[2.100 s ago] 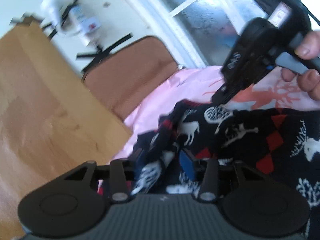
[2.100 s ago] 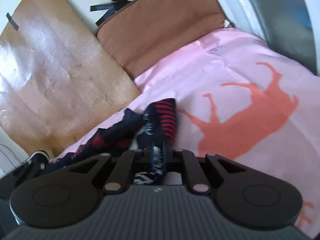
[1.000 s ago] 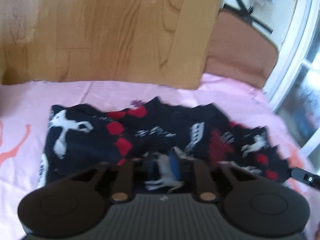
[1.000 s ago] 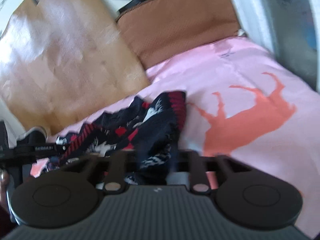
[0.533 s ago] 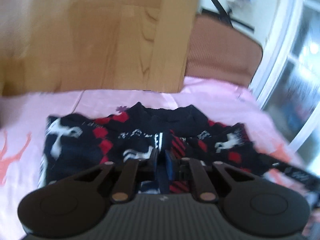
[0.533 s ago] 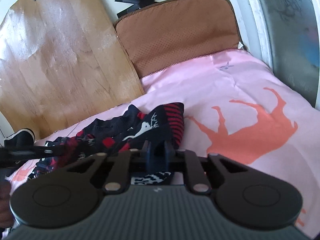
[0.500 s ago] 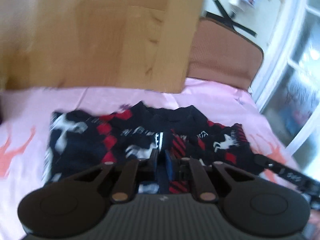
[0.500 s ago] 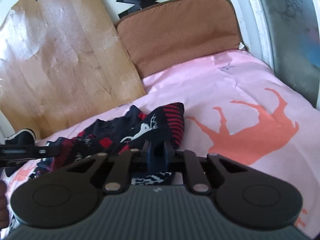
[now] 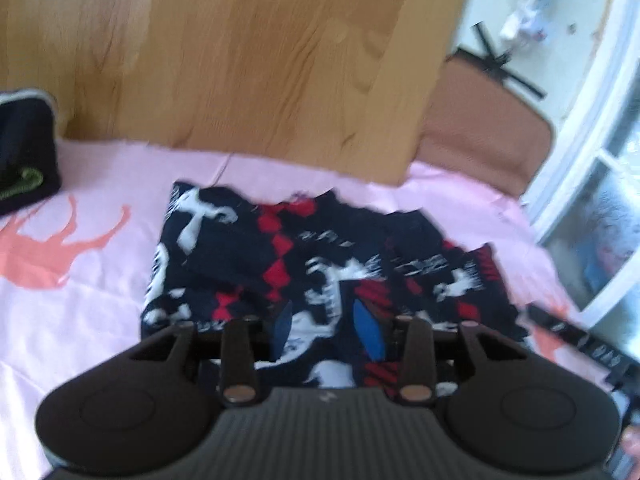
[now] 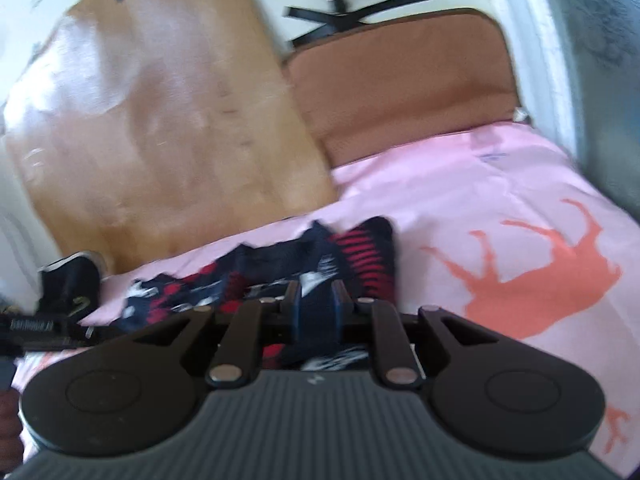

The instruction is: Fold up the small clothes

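Sweater [image 9: 320,264] lies rumpled on pink bedsheet [image 9: 80,320], near wooden board. Left tongs [image 9: 328,332] just opened, apart, fabric loose btwn pads. Right tongs [image 10: 316,308] clamped on a fold. Risk: right pulling alone drags the sweater, undoing the fold w/ no left hold.

A wooden board [image 10: 160,132] and brown padded headboard [image 10: 404,84] are standing against the pale wall [image 9: 576,32]; daylight is entering through a white-framed window [image 9: 600,184].
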### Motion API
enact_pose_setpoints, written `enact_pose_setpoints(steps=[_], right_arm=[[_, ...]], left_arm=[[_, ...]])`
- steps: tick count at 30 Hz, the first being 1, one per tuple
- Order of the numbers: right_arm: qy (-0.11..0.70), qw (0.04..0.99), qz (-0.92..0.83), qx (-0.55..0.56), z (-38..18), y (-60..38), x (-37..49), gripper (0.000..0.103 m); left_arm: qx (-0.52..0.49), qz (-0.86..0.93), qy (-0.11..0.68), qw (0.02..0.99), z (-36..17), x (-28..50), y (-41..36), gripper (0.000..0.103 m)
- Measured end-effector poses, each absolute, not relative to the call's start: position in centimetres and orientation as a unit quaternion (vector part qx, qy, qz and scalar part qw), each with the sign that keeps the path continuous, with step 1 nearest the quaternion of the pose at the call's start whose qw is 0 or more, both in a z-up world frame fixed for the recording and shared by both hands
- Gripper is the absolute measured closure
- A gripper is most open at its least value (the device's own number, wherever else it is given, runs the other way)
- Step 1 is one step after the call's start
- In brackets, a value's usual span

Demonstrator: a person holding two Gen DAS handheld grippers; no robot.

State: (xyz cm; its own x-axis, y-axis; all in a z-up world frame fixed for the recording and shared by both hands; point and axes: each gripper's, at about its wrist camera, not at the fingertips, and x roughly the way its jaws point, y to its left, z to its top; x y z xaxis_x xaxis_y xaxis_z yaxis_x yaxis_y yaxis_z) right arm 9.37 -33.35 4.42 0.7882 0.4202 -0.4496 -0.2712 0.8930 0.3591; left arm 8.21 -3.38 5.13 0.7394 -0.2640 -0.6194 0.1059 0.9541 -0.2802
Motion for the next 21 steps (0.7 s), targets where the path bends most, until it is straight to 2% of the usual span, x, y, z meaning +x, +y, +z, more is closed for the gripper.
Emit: enact_pose_setpoints(steps=[2,5,6,9,12,14,21], right_arm=[[0.286,0.922,0.219,0.143,3.9,-32.2,9.4,0.084],[0.344,0.901,0.233,0.123,1.7,-29.7,10.7,0.086],[0.329,0.906,0.237,0.119,1.1,-29.4,10.8,0.086],[0.353,0.894,0.225,0.157,1.3,-30.2,11.9,0.089],[0.344,0.894,0.215,0.192,2.6,-31.7,10.6,0.082],[0.324,0.9,0.218,0.195,3.5,-32.9,8.5,0.075],[0.311,0.903,0.211,0.21,3.9,-36.5,1.6,0.073]], left_arm=[[-0.104,-0.133,0.349,0.922,5.0,8.1,-4.5,0.07],[-0.056,-0.17,0.383,0.906,3.2,8.9,-7.1,0.079],[-0.026,-0.157,0.396,0.905,2.0,9.5,-8.0,0.079],[0.033,-0.145,0.368,0.918,1.7,9.3,-9.4,0.08],[0.024,-0.141,0.379,0.914,3.2,8.3,-8.9,0.079],[0.004,-0.156,0.379,0.912,3.9,7.1,-7.2,0.077],[-0.017,-0.158,0.373,0.914,5.1,0.3,0.8,0.059]])
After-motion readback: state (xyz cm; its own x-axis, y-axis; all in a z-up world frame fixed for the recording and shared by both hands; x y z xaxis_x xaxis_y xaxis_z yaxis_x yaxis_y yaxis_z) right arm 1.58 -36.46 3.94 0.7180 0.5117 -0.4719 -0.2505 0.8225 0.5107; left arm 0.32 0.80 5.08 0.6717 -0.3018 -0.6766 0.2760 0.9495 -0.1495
